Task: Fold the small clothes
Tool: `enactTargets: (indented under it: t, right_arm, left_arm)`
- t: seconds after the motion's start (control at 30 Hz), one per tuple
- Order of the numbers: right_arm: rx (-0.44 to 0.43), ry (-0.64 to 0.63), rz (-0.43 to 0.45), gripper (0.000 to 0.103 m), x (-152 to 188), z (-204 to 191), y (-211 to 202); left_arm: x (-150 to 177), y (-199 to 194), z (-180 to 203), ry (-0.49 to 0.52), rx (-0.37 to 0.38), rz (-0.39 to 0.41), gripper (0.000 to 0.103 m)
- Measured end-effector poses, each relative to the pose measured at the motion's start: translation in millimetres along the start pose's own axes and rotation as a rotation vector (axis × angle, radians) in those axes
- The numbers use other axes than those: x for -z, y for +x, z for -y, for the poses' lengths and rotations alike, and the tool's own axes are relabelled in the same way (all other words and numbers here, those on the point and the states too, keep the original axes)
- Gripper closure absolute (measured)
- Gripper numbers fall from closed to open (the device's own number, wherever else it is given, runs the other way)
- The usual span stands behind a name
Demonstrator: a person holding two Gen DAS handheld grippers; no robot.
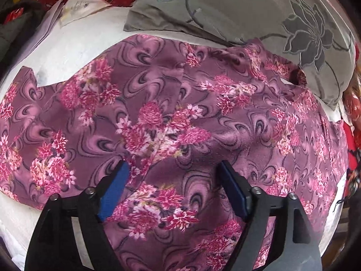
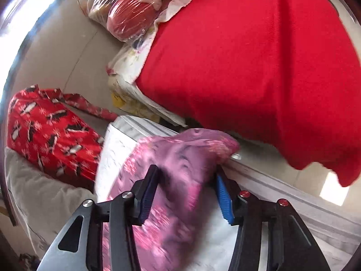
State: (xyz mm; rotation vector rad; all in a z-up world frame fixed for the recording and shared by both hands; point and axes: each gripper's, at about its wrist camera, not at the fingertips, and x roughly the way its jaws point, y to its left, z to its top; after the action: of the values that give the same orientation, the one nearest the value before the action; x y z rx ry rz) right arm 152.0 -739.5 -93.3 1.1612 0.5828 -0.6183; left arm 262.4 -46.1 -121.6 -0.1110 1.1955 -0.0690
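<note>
Left gripper (image 1: 172,167) spread wide above mauve pink-flowered fabric garment (image 1: 180,117) lying flat on white padded surface (image 1: 74,52), grey flower-print pillow (image 1: 248,15) beyond; right gripper (image 2: 187,174) parted around blurred, raised fold of same garment, contact unclear, beside red cloth (image 2: 248,67).
</note>
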Motion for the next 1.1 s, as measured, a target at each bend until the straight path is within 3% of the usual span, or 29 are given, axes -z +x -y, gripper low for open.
enactTargets:
  t: [0.03,0.07,0.1,0.23,0.27,0.33,0.4,0.5,0.73,0.9,1.1]
  right_arm:
    - [-0.034,0.002,-0.002,0.052,-2,-2,0]
    - [-0.062,-0.017,0.001,0.066,-3,-6,-3]
    - [-0.068,-0.046,0.012,0.097,-6,-11,-6]
    - [-0.115,-0.160,0.177,0.096,-16,-29,-55]
    - [-0.078,-0.186,0.201,0.096,-18,-31,-61]
    - [0.038,-0.228,0.156,0.096,-21,-33,-56]
    - [0.125,-0.269,0.143,0.096,-16,-36,-55]
    - [0.141,-0.325,0.163,0.095,-2,-48,-65]
    - [-0.046,-0.519,0.120,0.095,54,-104,-104]
    - [-0.173,-0.618,0.035,0.095,120,-146,-119]
    - [-0.253,-0.708,-0.087,0.095,203,-186,-121]
  left_arm:
    - [0,0,-1,-0.001,0.000,-0.001,0.020]
    - [0,1,-1,-0.003,0.004,-0.003,0.020]
    - [0,0,-3,-0.007,0.011,-0.008,0.021]
    - [-7,-14,-19,-0.069,0.046,0.033,0.021]
    - [-8,-14,-22,-0.084,0.046,0.037,0.021]
    - [-8,-3,-26,-0.109,0.055,-0.005,0.021]
    - [-7,0,-23,-0.081,0.035,0.004,0.021]
    - [-4,-1,-13,-0.032,0.004,0.000,0.020]
    - [-5,-3,-30,-0.092,0.072,-0.034,0.020]
    - [-10,-13,-40,-0.131,0.134,-0.063,0.021]
    - [-5,-36,-65,-0.152,0.209,-0.074,0.021]
